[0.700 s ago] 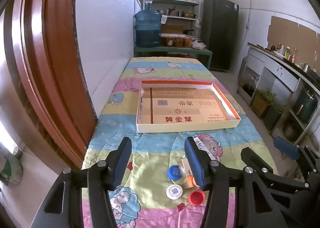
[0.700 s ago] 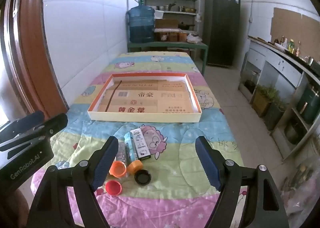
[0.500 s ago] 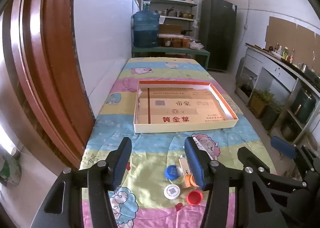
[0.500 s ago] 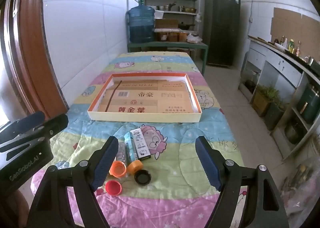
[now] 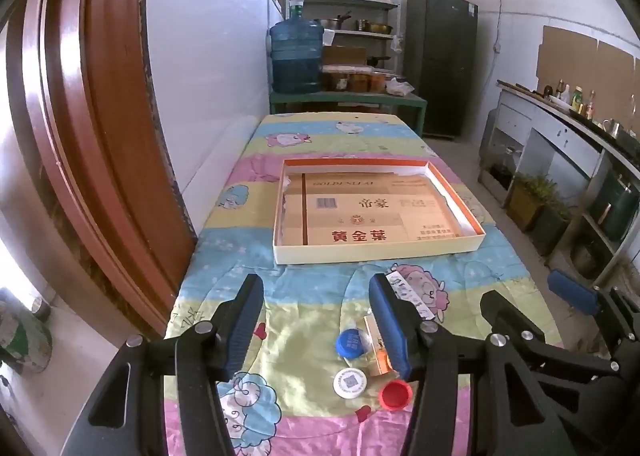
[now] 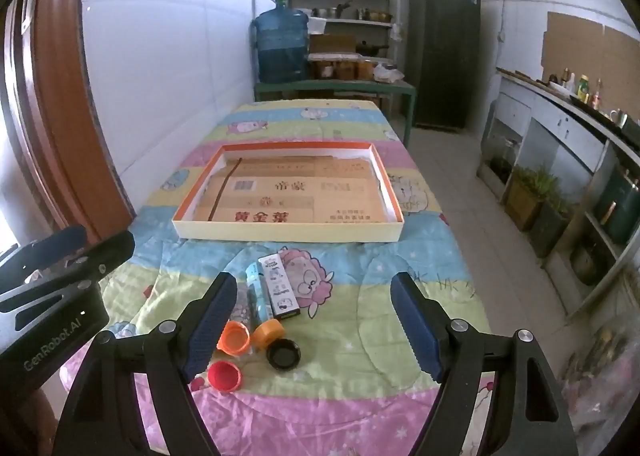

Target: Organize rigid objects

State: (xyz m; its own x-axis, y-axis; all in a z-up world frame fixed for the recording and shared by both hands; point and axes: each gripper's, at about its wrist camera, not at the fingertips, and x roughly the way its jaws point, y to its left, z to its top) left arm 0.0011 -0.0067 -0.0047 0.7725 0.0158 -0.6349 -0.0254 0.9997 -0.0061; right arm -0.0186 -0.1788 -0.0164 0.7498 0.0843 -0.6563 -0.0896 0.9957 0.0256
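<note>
- left gripper (image 5: 316, 298): jaws apart, nothing btwn them, hovering over the table (image 5: 304, 284) w/ its striped cartoon cloth
- right gripper (image 6: 314, 310): jaws wide apart, nothing gripped; the small items lie on the cloth below, toward its left finger
- side of the left gripper's body reads "GenRobot.AI" in the right wrist view
- shallow tray (image 6: 288, 234), cream walls w/ orange rim, sits mid-table past both grippers; only a flattened cardboard sheet (image 6: 296, 199) inside
- cardboard print: "GOLDENLEAF"-type line at top (blurry), a barcode, "帝豪" in the middle, big red "黄金葉" near the front edge; small print at right too tiny to read
- near edge of table, in front of the tray: white box w/ cartoon print (image 6: 280, 288), blue box (image 6: 256, 292) just beside it; writing on both too small to read
- caps clustered by those boxes: two orange caps (image 6: 234, 340) (image 6: 269, 332), red cap (image 6: 225, 376), black cap (image 6: 284, 354), all open side up
- left wrist view also shows a blue cap (image 5: 351, 342), a white cap w/ a qr code (image 5: 350, 382) and a gold-ish box (image 5: 376, 344) partly hidden by the finger
- far end: blue water jug (image 6: 282, 45) on a green bench, shelves w/ pots, dark cabinet
</note>
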